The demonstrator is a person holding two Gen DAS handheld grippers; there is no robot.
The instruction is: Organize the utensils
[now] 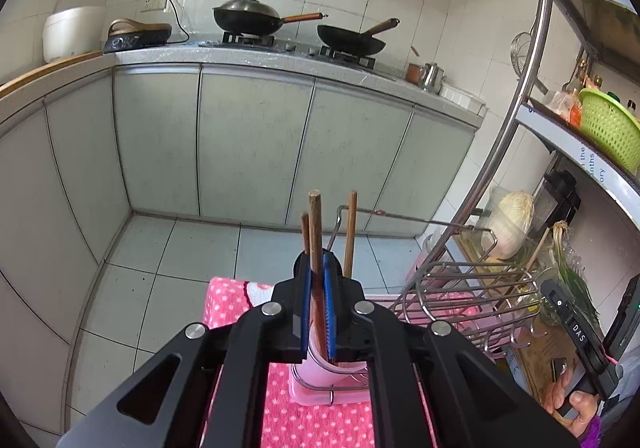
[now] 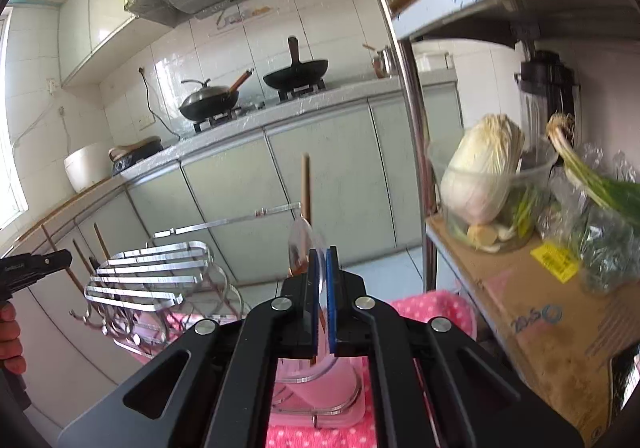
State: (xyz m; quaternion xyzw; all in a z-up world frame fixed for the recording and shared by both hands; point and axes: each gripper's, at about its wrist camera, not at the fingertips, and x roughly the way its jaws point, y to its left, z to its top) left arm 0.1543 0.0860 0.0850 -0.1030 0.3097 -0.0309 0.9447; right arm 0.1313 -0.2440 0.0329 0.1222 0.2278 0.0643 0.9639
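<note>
- The left gripper (image 1: pixel 317 290) has its blue pads pressed onto a wooden chopstick (image 1: pixel 315 232), which stands upright between them. Its lower end runs down into the pink holder cup (image 1: pixel 320 362) below.
- Two more chopsticks (image 1: pixel 351 234) stand in that same cup, one just beside the held stick and one a little to its right.
- The right gripper (image 2: pixel 322 280) pinches a spoon (image 2: pixel 301 248) by its handle, jaws close together with the shiny bowl sticking up past the tips. Below it sits a pink cup (image 2: pixel 320 380) in a wire frame, with one chopstick (image 2: pixel 306 183) rising behind the spoon.
- The metal drying rack (image 1: pixel 460 296) stands just beside the cup on the pink dotted cloth (image 1: pixel 232 300).
- Progress, as I judge it: some sticks are already sorted into the cup, and two utensils are in hand right over it — so the job looks well under way, with at least these two releases left.
- Hard to tell: the cup's inside is hidden by both grippers, so whether the held chopstick or the spoon touches bottom is unclear. No loose utensils show, though the table beneath the grippers is cut off from view.
</note>
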